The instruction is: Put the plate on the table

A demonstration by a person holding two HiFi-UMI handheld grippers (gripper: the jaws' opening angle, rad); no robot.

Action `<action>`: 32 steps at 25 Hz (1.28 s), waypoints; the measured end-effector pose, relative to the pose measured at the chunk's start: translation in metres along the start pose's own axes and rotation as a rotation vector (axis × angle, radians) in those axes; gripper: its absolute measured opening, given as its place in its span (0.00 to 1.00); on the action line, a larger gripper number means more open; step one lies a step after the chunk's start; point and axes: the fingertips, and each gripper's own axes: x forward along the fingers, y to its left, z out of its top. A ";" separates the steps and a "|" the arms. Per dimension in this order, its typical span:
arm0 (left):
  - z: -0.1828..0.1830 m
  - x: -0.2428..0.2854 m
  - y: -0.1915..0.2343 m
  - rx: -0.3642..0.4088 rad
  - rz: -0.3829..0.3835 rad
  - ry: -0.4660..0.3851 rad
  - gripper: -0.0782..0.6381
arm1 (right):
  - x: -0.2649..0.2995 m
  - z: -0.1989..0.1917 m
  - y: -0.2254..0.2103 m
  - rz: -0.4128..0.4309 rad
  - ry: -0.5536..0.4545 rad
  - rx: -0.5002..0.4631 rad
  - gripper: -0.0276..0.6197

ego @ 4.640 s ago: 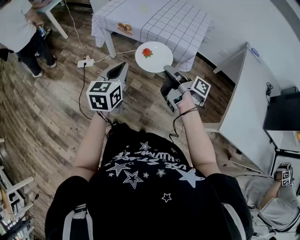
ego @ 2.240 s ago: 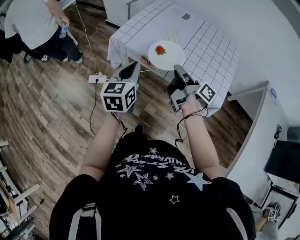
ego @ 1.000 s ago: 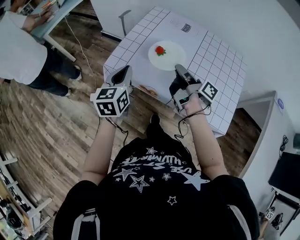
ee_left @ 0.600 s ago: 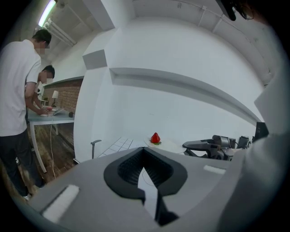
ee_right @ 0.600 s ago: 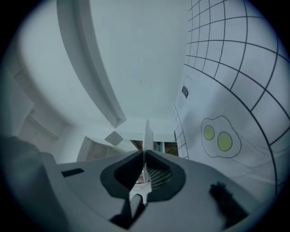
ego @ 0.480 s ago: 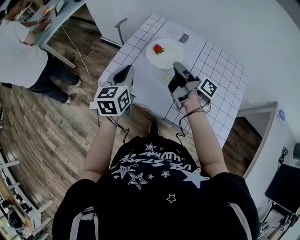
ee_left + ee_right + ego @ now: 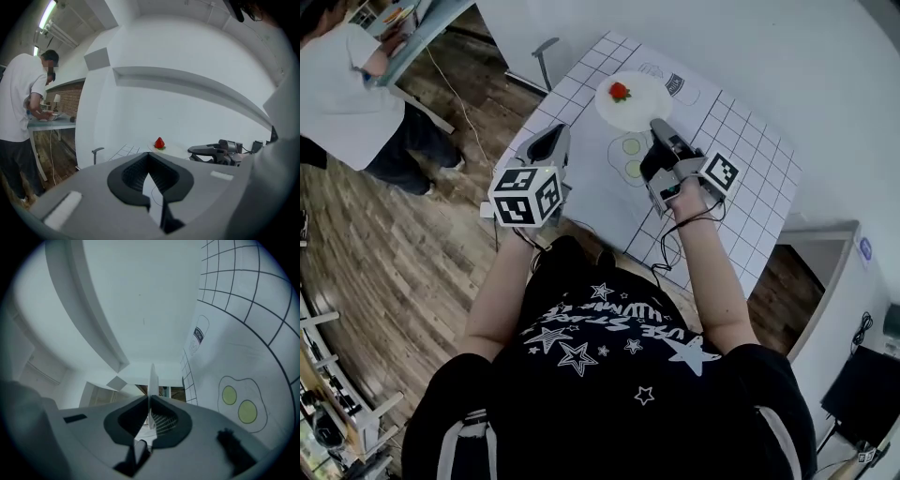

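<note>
Right gripper (image 7: 659, 127) clamps the near rim of a white plate (image 7: 636, 105) over the far end of the table (image 7: 741, 178). The plate looks stiff, thin and likely slippery; its strawberry (image 7: 620, 92) could roll. Left gripper (image 7: 551, 141) is closed and empty.

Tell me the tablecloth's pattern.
White tablecloth with a thin dark grid; clearest in the head view.

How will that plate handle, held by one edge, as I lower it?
Probably stiff: the plate juts out flat, rim-pinched by the right hand-held gripper. Looks smooth, so it might pivot or slip. Any tilt could roll the strawberry off.
</note>
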 end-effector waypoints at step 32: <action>0.020 -0.003 -0.016 0.096 0.005 0.004 0.12 | -0.004 0.002 -0.003 0.037 -0.002 0.020 0.08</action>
